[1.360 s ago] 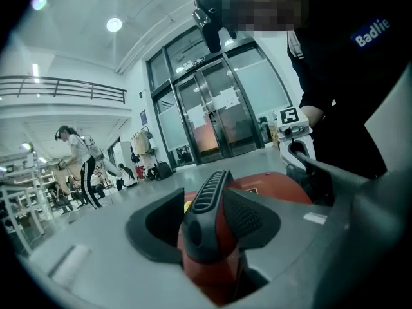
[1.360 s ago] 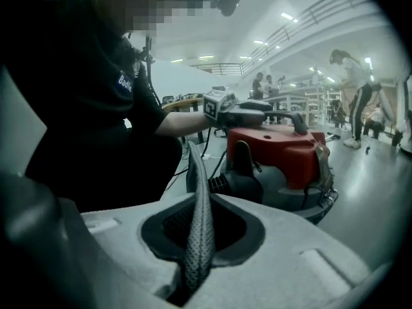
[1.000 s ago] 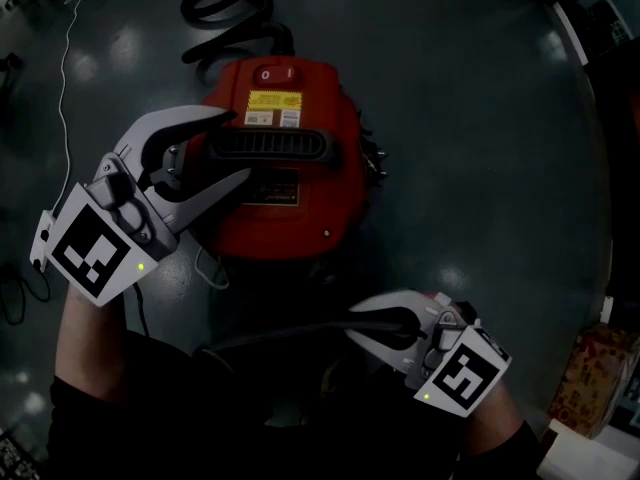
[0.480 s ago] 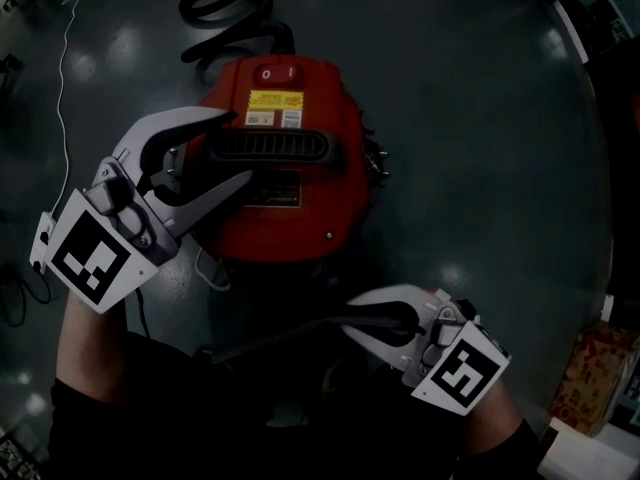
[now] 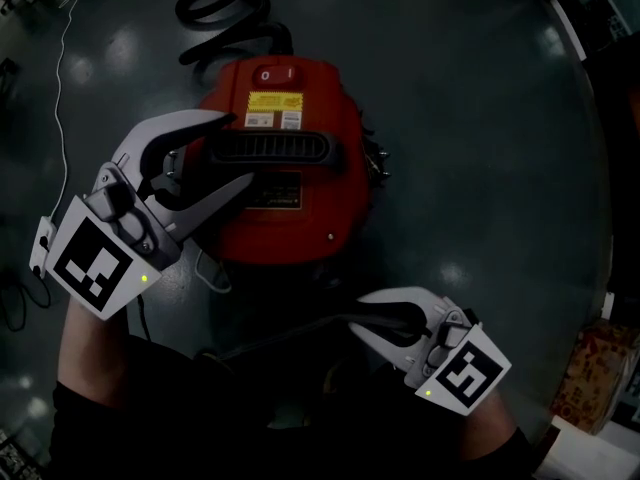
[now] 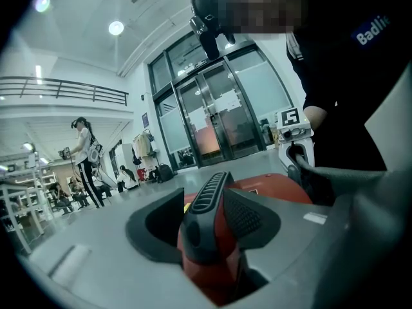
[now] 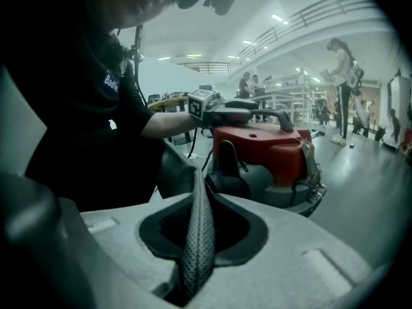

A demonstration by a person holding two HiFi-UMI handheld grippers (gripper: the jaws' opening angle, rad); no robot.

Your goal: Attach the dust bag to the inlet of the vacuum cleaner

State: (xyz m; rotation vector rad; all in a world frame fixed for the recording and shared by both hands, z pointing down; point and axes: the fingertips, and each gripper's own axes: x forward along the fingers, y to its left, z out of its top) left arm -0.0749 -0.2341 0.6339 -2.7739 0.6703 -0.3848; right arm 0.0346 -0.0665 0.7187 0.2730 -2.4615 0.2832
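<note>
The red vacuum cleaner [image 5: 285, 183] stands on the dark floor with a black handle [image 5: 275, 148] across its top. My left gripper [image 5: 240, 148] straddles the handle's left end, and in the left gripper view its pads close on the handle [image 6: 205, 205]. Lower right, my right gripper [image 5: 355, 316] pinches a dark grey fabric edge of the dust bag [image 5: 280, 336]. This edge runs left toward my dark lap. The fabric [image 7: 198, 230] stands edge-on between the pads. These jaws have just been opening, with the fabric still between them. A black fitting [image 7: 226, 163] sits on the vacuum's grey lower body.
A black hose [image 5: 225, 8] lies coiled behind the vacuum. A thin white cord [image 5: 62, 78] trails along the floor at the left. A box [image 5: 590, 378] stands at the right edge. Several people and workbenches fill the hall behind, with glass doors [image 6: 219, 114] beyond.
The right gripper's jaws stand a little wider around the fabric, and that gripper has rolled slightly. The left gripper and the vacuum have kept still.
</note>
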